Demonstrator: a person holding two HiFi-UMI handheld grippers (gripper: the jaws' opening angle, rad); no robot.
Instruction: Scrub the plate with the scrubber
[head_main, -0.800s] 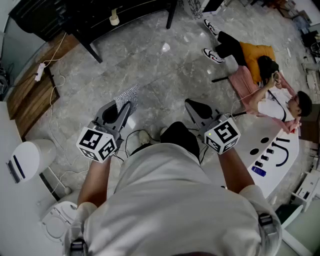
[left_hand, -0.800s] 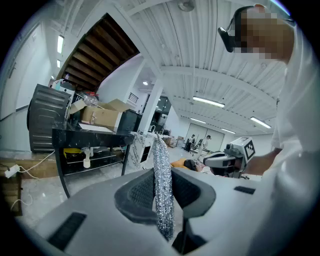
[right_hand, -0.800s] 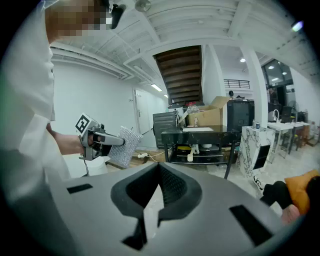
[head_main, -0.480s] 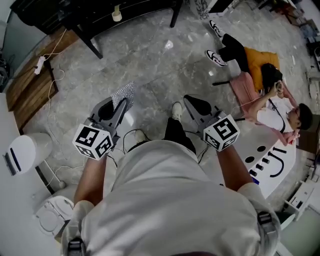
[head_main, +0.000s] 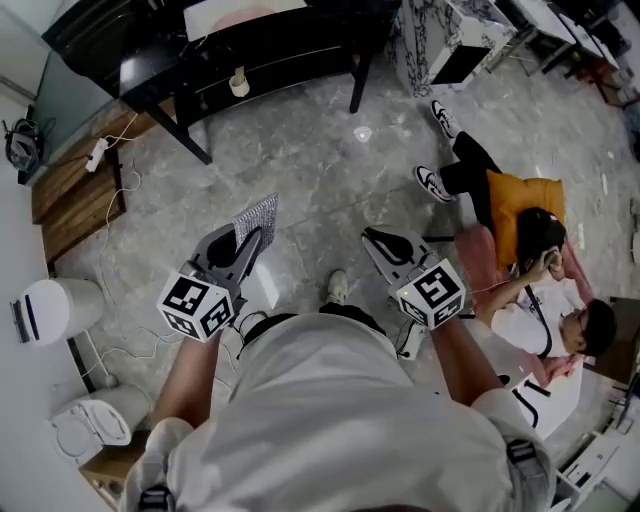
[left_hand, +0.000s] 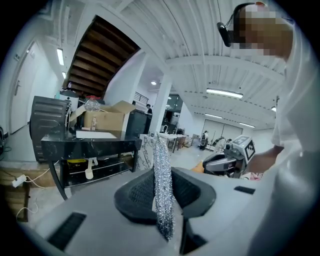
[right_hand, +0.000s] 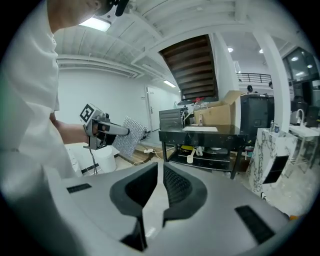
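The left gripper (head_main: 250, 240) is pinching a flat, silvery metal-mesh scrubber (head_main: 258, 218) between its pads, with the mesh sticking out past the jaw tips. It is hovering over the grey marbled stone floor (head_main: 310, 160) on the near side of the black table (head_main: 150, 45), in front of that table's left leg. The right gripper (head_main: 376, 238) is hovering beside it, in front of the table's right end, its jaws pressed together with nothing between them. Farther right of the table, a person in an orange top (head_main: 520, 210) is sitting on the floor.
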